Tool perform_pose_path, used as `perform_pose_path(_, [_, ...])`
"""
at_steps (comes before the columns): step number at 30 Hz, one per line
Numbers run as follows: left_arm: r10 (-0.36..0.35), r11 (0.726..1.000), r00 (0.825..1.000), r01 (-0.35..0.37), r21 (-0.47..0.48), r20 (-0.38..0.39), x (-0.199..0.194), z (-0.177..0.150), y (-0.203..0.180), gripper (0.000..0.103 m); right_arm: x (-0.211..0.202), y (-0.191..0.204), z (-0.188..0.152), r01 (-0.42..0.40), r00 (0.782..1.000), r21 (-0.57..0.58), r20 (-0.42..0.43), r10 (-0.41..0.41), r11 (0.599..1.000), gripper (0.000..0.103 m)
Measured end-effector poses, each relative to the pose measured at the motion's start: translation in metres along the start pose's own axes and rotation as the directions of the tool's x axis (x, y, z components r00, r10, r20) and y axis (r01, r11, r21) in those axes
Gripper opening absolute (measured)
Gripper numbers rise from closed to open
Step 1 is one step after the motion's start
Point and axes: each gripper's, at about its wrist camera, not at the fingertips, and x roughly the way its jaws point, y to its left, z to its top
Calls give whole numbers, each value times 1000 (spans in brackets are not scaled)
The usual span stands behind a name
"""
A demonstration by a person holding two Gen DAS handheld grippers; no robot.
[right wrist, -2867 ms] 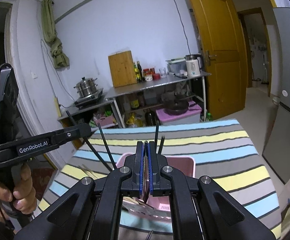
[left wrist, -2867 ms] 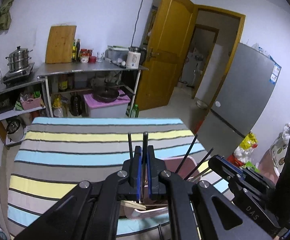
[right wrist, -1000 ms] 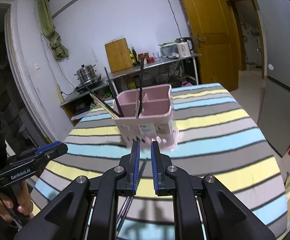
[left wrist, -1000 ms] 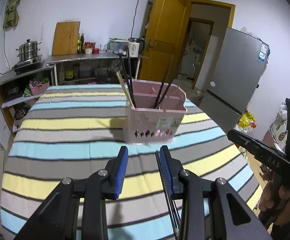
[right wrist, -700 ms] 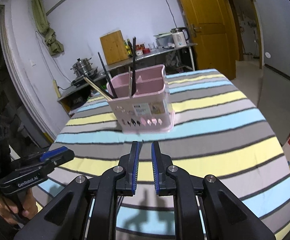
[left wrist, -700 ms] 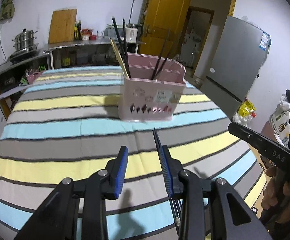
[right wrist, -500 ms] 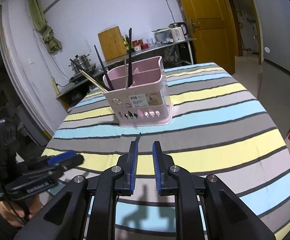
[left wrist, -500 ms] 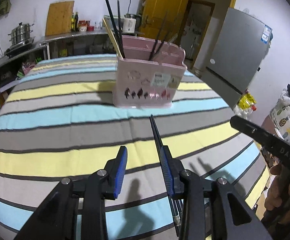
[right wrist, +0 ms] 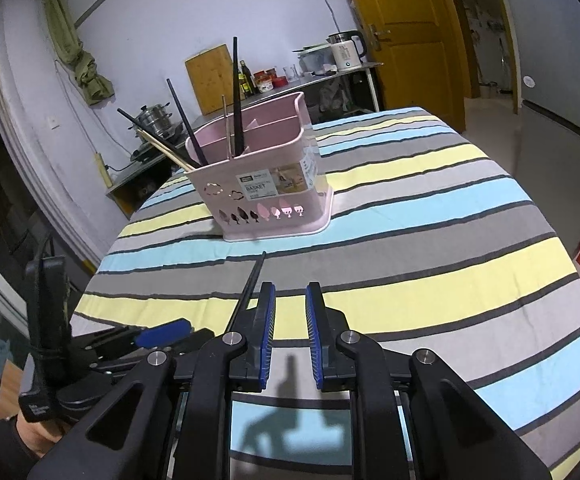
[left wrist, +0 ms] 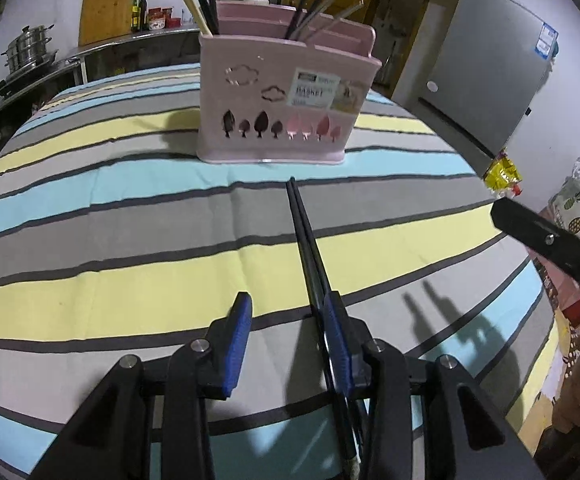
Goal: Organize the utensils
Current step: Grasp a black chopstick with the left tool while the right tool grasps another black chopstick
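Blue-padded fingers [left wrist: 242, 332] of the left gripper [left wrist: 288, 340] stand apart with nothing pressed between them, lowered close over the striped cloth of the table [left wrist: 130, 208]. A pair of black chopsticks [left wrist: 304, 240] lies flat on that cloth, running from under the gripper's right-hand finger straight ahead, tips stopping just short of the pink utensil basket [left wrist: 286, 96]. The pair sits against the inner face of that right-hand finger rather than midway in the gap, so closing now would probably need a small sideways shift first. Low and tilted down like this, the gripper looks set up to pinch the sticks off the cloth.

From the right wrist view, the right gripper [right wrist: 290, 328] also has its fingers released, a narrow empty gap between the pads, just right of the same chopsticks. Beyond, the basket stands upright mid-table, dark and wooden chopsticks already leaning in its left compartment, which is likely where this pair belongs.
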Motion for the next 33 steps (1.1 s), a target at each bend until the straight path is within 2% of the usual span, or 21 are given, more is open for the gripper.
perform_pose_path(10, [79,996,997,-79,28,13,7,-3,-8,46,2,-1,0,-2,1000,6,-3,2,1000,16])
perform_pose_path(16, [88,996,996,-88,31,17,5,-5,-6,46,2,-1,-1,-5,1000,4,-2,5,1000,16])
perform_pose_path(20, [112,994,993,-113,15,18,4,-4,-2,46,2,-1,-1,-7,1000,5,-4,7,1000,16])
perform_pose_path(26, [167,985,986,-165,-56,28,-5,-7,23,42,6,-1,-3,-11,1000,4,-10,11,1000,16])
perform_pose_path(29, [145,987,989,-144,-77,15,-3,-3,34,41,11,0,-5,-18,1000,7,-20,18,1000,16])
perform_pose_path(33, [126,992,992,-127,-13,-10,8,9,31,41,15,4,-7,-23,999,3,-32,23,1000,16])
